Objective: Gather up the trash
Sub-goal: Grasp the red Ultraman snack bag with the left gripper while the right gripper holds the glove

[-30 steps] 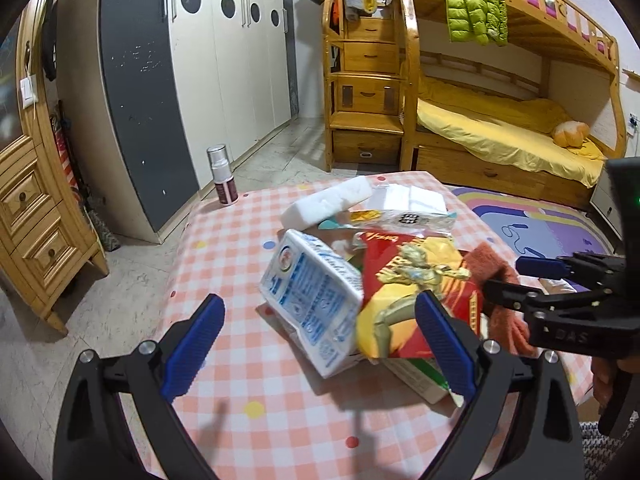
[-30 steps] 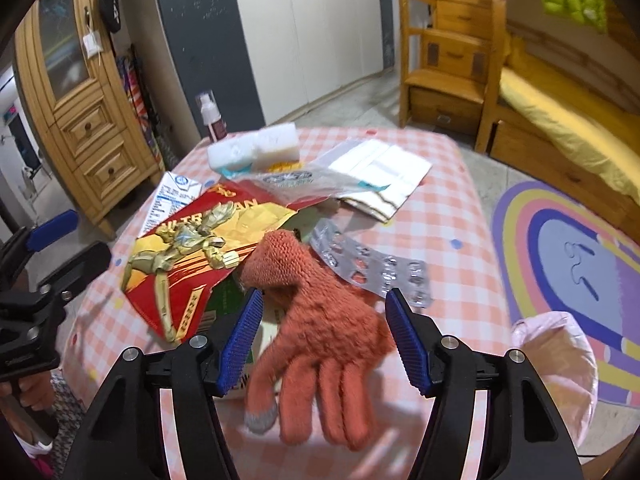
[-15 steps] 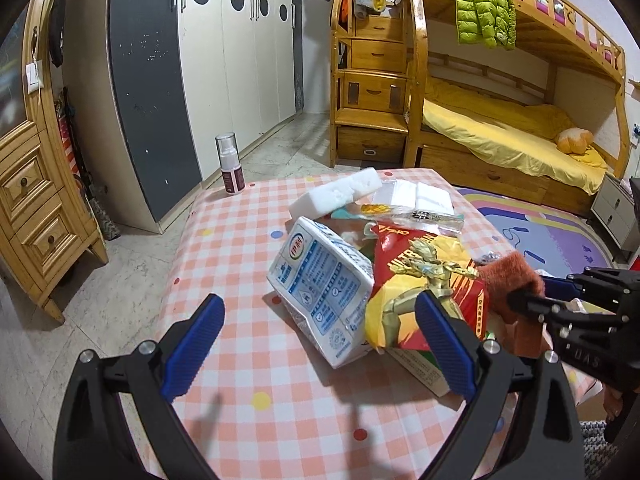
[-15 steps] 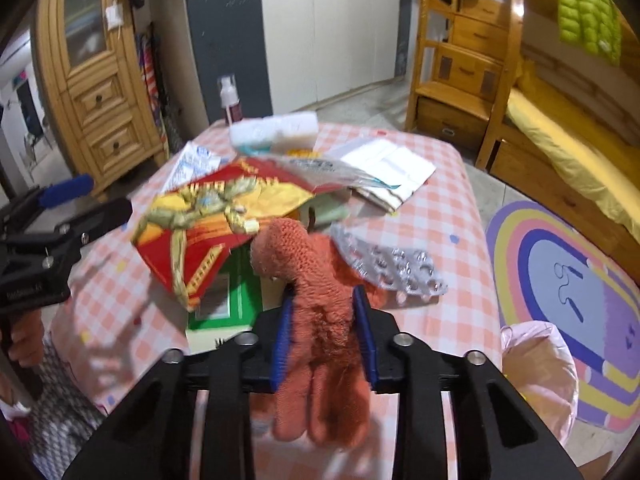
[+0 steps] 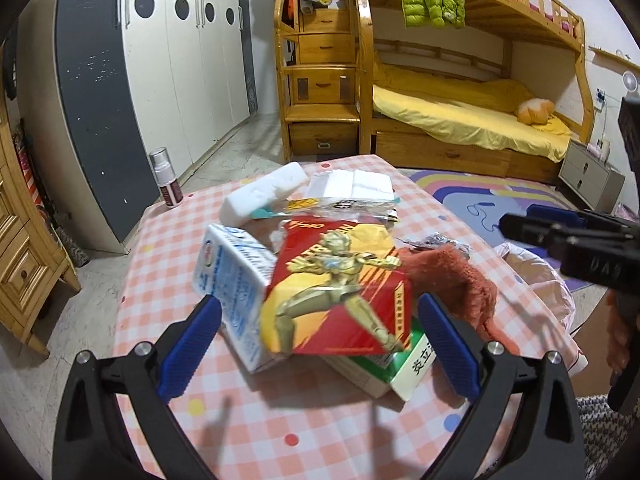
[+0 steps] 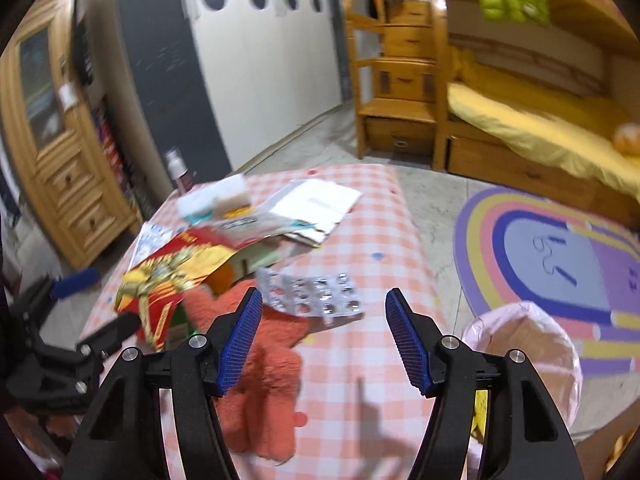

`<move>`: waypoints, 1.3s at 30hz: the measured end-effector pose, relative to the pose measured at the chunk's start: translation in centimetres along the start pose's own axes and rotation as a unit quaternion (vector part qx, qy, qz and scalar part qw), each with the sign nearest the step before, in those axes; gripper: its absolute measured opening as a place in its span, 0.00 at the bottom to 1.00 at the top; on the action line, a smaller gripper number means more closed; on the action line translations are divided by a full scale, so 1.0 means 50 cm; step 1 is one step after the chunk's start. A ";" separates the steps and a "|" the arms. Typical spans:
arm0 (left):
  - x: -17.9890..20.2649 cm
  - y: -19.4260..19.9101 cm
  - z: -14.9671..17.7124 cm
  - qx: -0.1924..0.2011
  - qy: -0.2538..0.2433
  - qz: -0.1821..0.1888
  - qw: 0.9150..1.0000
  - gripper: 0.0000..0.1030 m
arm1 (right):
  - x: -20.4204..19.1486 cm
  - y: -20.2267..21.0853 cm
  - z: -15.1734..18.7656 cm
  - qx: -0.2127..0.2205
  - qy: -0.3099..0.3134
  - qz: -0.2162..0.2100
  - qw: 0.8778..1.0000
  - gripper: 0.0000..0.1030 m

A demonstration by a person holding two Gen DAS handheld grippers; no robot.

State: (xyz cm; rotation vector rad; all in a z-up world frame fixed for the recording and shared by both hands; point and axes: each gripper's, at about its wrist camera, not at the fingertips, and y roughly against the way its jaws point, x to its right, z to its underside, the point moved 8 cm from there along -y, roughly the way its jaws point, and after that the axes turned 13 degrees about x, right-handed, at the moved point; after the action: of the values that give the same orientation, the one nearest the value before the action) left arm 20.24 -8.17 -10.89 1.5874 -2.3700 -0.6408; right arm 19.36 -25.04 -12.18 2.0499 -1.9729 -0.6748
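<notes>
Right claw (image 6: 324,334): jaws have just been opening, now wide, nothing between them.
Left claw (image 5: 318,344): wide, empty, straddling the red packet (image 5: 340,292).
Orange glove (image 6: 256,364): flat on the counter (image 6: 360,360), at 9 o'clock of the right claw.
Blister pack (image 6: 312,292): at 12 o'clock of the glove.
Pink-lined bin (image 6: 532,344): beside the counter, at 3 o'clock.

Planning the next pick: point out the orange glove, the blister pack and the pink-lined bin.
orange glove (image 6: 262,364): right wrist view, middle of the palm.
blister pack (image 6: 316,296): right wrist view, centre of the foil sheet.
pink-lined bin (image 6: 560,344): right wrist view, far rim of the pink liner.
</notes>
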 end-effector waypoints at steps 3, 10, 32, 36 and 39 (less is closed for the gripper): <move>0.020 -0.013 -0.002 -0.005 -0.013 -0.003 1.000 0.93 | 0.016 0.006 -0.003 0.004 -0.013 0.005 1.000 0.63; 0.040 -0.054 0.007 -0.028 -0.032 -0.024 0.999 0.93 | 0.031 0.015 -0.002 0.009 -0.004 0.019 1.000 0.63; -0.002 -0.041 0.003 -0.021 -0.008 -0.019 1.000 0.76 | -0.001 0.010 0.003 0.007 0.022 0.013 1.000 0.63; -0.013 0.004 -0.023 0.025 0.015 -0.002 1.000 0.76 | -0.004 0.012 0.003 0.010 0.025 0.013 1.000 0.63; -0.015 0.029 -0.037 0.047 0.022 0.007 0.999 0.76 | -0.007 0.016 0.003 0.012 0.028 0.010 0.999 0.63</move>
State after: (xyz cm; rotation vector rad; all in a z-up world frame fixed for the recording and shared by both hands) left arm 20.10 -7.46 -8.56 1.6047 -2.4094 -0.4915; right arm 18.59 -24.73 -11.87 2.0383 -1.9763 -0.5852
